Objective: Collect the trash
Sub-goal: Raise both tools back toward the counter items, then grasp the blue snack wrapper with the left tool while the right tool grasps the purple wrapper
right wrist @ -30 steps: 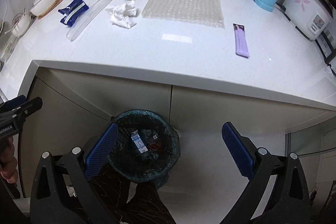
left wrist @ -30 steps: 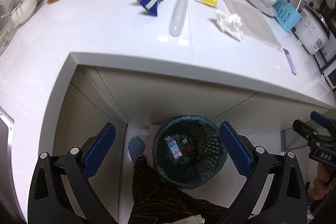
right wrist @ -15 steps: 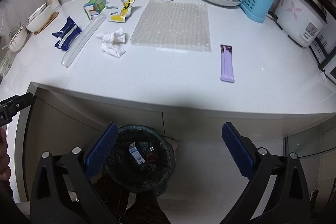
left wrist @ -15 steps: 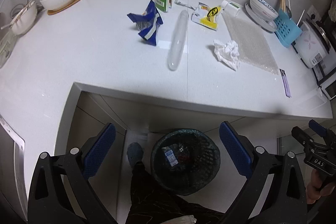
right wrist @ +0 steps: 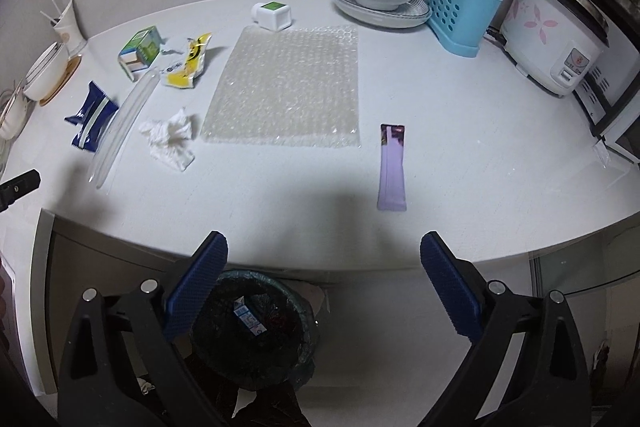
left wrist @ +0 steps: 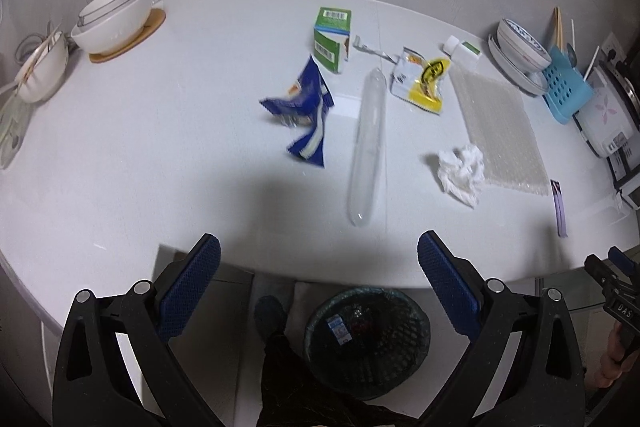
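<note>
While both two-finger tongs hang wide open and empty above the front edge of the white counter (right wrist: 460, 147), the collecting seems to sit between pickups. The left tongs (left wrist: 318, 269) and right tongs (right wrist: 324, 267) touch nothing. Below the counter's front edge, a dark mesh waste bin (left wrist: 366, 341) on the floor already holds a small carton. Trash lies along the counter: a crumpled blue snack wrapper (left wrist: 304, 111) and a long clear plastic tube (left wrist: 366, 147) mid-counter, a crumpled white tissue (right wrist: 170, 141), a clear bubble-wrap sheet (right wrist: 286, 91), and a flat lilac sachet (right wrist: 392, 167) near the front edge. Probably next, each tongs lowers over the nearest piece and closes on it.
</note>
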`<state>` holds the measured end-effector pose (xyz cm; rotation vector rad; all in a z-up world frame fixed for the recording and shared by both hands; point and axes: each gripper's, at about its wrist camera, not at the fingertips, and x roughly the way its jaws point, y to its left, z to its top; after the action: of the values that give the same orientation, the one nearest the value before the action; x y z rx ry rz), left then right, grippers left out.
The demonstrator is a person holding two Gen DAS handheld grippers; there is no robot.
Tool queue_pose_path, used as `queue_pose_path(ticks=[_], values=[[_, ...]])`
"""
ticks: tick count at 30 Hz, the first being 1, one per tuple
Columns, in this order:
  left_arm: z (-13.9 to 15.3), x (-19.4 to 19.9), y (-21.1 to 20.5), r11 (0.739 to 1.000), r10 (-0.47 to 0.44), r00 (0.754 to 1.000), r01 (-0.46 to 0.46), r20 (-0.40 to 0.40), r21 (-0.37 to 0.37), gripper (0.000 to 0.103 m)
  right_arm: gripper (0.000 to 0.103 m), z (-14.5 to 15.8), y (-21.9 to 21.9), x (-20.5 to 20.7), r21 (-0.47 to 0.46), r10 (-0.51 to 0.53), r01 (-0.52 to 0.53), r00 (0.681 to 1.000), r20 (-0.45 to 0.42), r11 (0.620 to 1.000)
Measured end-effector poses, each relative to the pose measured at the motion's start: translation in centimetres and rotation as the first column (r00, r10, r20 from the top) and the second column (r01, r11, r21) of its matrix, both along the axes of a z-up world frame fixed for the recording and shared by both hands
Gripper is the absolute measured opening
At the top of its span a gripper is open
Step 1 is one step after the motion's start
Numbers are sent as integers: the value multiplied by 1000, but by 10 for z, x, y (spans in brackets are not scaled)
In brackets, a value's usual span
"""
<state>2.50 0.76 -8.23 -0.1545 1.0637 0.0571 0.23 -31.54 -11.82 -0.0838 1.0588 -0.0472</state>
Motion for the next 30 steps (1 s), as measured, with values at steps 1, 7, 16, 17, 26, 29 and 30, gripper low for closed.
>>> queue_pose_path(ticks=[1,7,16,17,26,29,30], values=[[2,6,4,1000,2,1000,-2,1,-3,97,93,0,-2,5,0,-7,7,1000,-2,1000],[4,45,23,1000,-6,1000,6,-11,-3,97,93,-1,-13,35,6,-46,46,999,-23,999],[-13,105,36,998,-55,996,57,-73,19,97,90,-12,-35,74,9,-112,113,991,-67,994],[-15,110,38,998,-58,995,59,-81,17,97,90,-13,-38,77,7,-119,120,990,-75,993],[-42,148,39,994,-110,982,111,-156,2,97,79,-36,-71,109,20,-184,191,966,-179,981],[-51,158,34,989,-140,974,145,-178,13,97,73,-48,-76,119,28,-196,207,954,-226,978],[-53,161,31,988,-148,972,154,-181,18,97,73,-52,-77,122,30,-200,213,950,-240,977]])
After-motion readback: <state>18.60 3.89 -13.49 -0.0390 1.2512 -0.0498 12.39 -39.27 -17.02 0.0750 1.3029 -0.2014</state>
